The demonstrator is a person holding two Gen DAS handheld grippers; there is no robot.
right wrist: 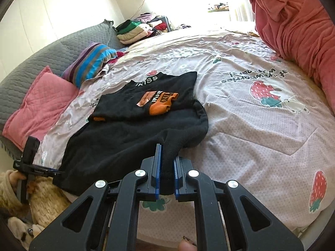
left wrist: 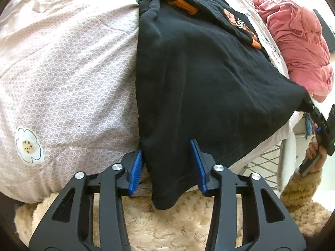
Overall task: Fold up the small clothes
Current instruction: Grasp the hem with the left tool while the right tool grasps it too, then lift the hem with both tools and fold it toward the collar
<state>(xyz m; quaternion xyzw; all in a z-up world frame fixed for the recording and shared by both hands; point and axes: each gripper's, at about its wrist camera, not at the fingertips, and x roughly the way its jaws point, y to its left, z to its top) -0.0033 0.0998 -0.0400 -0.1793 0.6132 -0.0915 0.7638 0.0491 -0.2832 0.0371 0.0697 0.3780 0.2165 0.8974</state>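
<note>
Both sets of jaws told different stories: those of the left gripper [left wrist: 168, 165] stood spread, its blue pads on either side of a hanging corner of the black garment [left wrist: 201, 79] without pressing it, while those of the right gripper [right wrist: 166, 174] were pinched tight on a bunched fold of the same cloth. From the right wrist view the black garment [right wrist: 129, 144] lay spread across the near part of the bed, its near edge reaching the mattress edge, and the left gripper [right wrist: 41, 170] showed at the garment's far left corner, though from there its grip could not be judged. On top of the garment's far half rested a folded black shirt [right wrist: 146, 92] with white lettering at its collar and orange cuffs, one orange-and-black printed patch facing up. The bed was covered by a pale pink quilt [right wrist: 251, 129] printed with strawberries, small animals and upside-down text; in the left wrist view the same quilt [left wrist: 69, 79] showed a fine lattice pattern and a white daisy. A crumpled red blanket [right wrist: 297, 25] was heaped at the right side of the bed, well apart from the garment. Against the grey quilted headboard [right wrist: 41, 62] leaned a pink pillow [right wrist: 39, 104] and a striped cushion [right wrist: 90, 62], and a stack of folded clothes [right wrist: 134, 31] sat farther back. Tan fleecy fabric [left wrist: 167, 226], the person's clothing, filled the space beneath the left gripper.
</note>
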